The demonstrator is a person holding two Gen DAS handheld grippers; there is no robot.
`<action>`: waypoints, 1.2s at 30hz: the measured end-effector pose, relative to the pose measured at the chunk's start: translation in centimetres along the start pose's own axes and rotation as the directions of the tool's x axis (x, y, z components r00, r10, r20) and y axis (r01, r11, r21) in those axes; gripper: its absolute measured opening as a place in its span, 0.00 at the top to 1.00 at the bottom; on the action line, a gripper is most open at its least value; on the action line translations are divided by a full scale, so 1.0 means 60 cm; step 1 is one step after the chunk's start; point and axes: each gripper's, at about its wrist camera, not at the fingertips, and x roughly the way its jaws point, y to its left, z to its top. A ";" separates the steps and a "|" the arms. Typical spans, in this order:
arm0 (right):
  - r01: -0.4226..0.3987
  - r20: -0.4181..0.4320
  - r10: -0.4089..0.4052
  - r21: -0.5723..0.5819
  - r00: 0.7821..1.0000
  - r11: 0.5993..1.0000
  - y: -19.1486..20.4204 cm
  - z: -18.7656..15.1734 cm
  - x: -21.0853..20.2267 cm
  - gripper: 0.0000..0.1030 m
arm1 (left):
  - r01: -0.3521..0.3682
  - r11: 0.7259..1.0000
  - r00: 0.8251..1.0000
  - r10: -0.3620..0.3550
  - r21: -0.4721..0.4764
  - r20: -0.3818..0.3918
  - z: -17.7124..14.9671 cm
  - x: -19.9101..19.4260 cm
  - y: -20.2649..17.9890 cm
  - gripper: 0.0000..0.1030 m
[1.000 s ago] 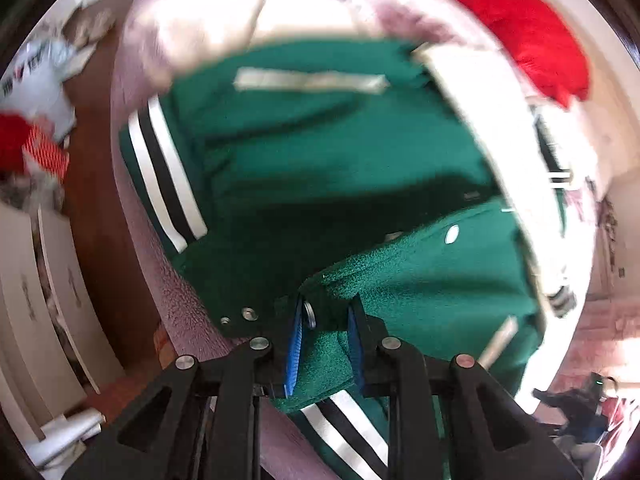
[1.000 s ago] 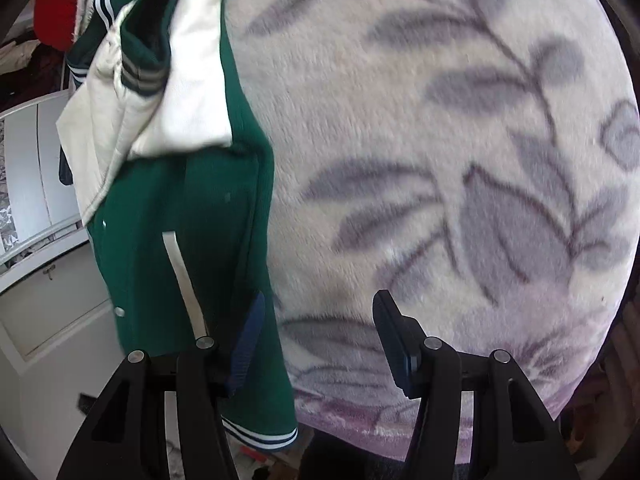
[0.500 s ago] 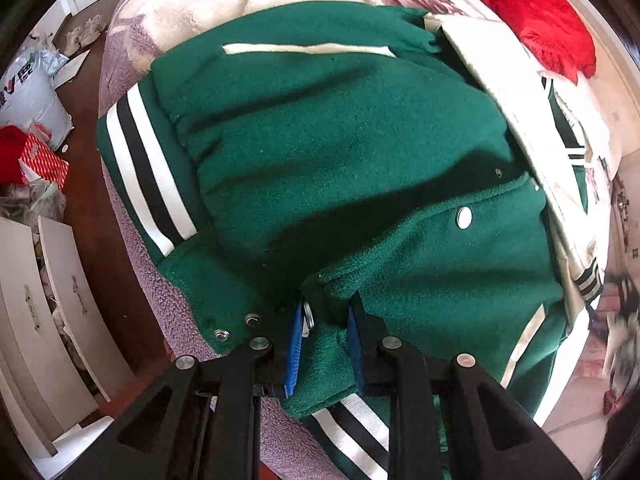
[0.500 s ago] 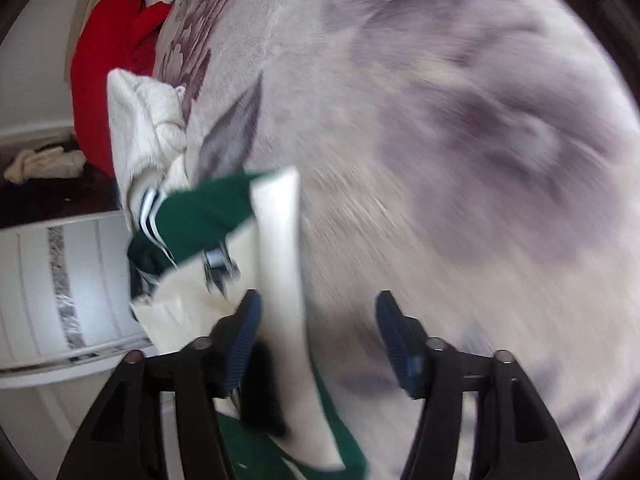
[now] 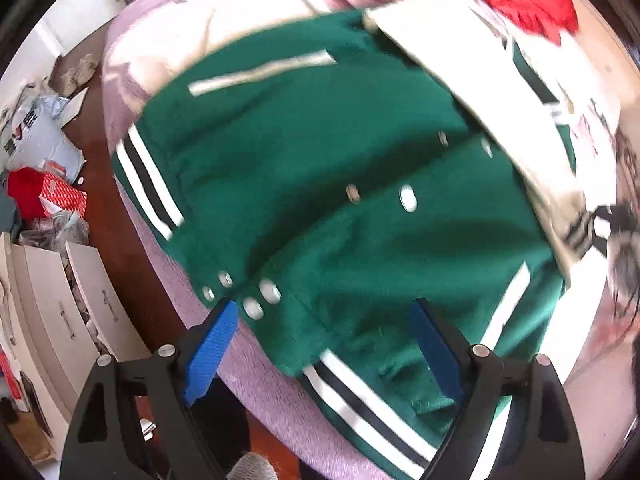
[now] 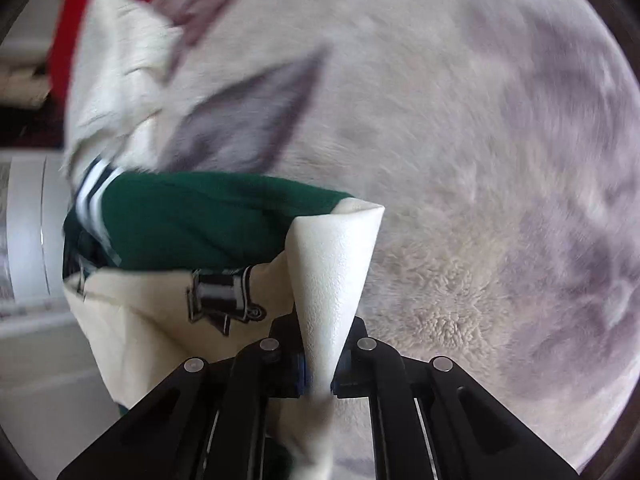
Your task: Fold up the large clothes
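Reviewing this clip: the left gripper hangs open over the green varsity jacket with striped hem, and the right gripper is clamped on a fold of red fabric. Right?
Not quite. The right gripper is clamped on a fold of the jacket's cream sleeve, not red fabric, as the right wrist view shows. The left gripper does hang open over the green varsity jacket with striped hem.

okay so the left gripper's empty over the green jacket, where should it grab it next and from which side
Probably the striped hem band of the green jacket, taken from above at the bed's near edge. That thick ribbed edge lies flat below the open left gripper, while the right gripper pinches the cream sleeve.
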 end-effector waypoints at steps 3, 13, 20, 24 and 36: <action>-0.014 -0.035 0.013 -0.016 0.999 1.000 0.020 0.005 0.004 0.85 | 0.023 0.995 0.995 -0.032 -0.102 -0.091 -0.028 0.025 0.019 0.15; -0.115 -0.175 0.119 0.035 0.977 0.993 -0.076 -0.091 -0.083 0.50 | 0.256 0.894 0.864 -0.382 -0.367 -0.329 -0.187 0.093 -0.007 0.16; -0.129 -0.261 0.155 0.115 0.953 0.985 -0.152 -0.235 -0.079 0.50 | 0.312 0.913 0.873 -0.384 -0.262 -0.301 -0.220 0.119 -0.065 0.97; -0.104 -0.244 0.144 0.168 0.959 0.980 -0.183 -0.259 -0.082 0.50 | 0.236 0.950 0.869 -0.301 -0.206 -0.392 -0.239 0.142 -0.037 0.97; -0.148 -0.168 0.168 0.123 0.971 0.981 -0.158 -0.217 -0.136 0.50 | 0.206 0.883 0.966 -0.116 0.422 -0.230 -0.170 0.027 -0.189 0.19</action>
